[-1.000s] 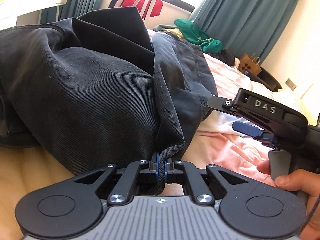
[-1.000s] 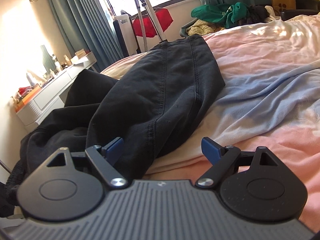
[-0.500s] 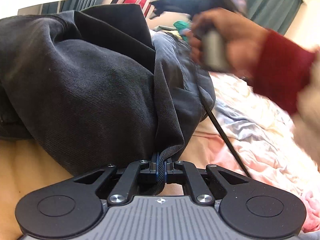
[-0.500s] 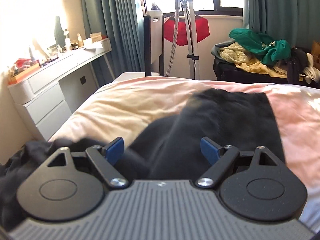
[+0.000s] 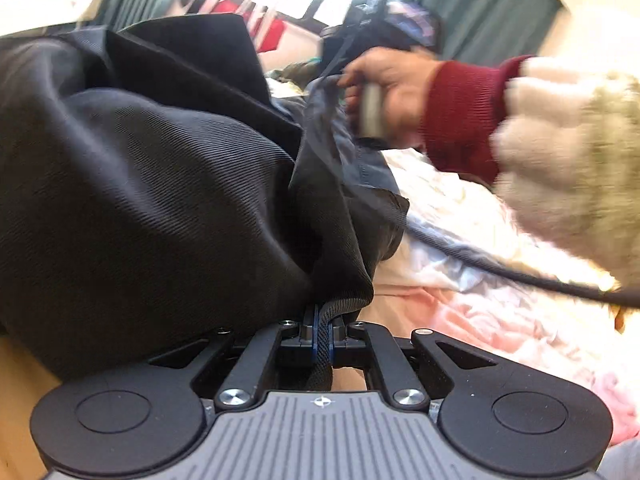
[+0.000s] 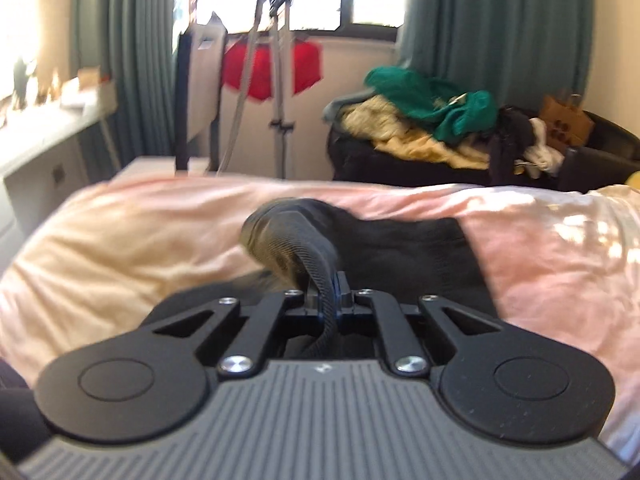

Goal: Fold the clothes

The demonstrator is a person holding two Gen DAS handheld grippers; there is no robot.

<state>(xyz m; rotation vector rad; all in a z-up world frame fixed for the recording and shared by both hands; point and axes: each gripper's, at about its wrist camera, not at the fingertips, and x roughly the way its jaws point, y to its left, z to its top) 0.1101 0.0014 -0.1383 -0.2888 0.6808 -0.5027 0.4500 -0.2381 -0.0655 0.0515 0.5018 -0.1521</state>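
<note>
Tongs left point(image 5: 320, 330) and right point(image 6: 332, 298) each clamp dark trousers point(image 5: 160, 184); no lettering readable.

I see a pink bed point(image 6: 552, 264) nearby, a heaped clothes pile point(image 6: 432, 120) far right, a red cloth point(image 6: 272, 68) by the window, and teal curtains point(image 6: 496, 28).

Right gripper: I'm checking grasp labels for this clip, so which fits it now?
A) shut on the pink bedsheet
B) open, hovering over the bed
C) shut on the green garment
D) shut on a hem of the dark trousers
D: in the right wrist view the right gripper has its jaws closed on a thick stitched edge of the dark trousers, which lie on the pink bedsheet.
</note>
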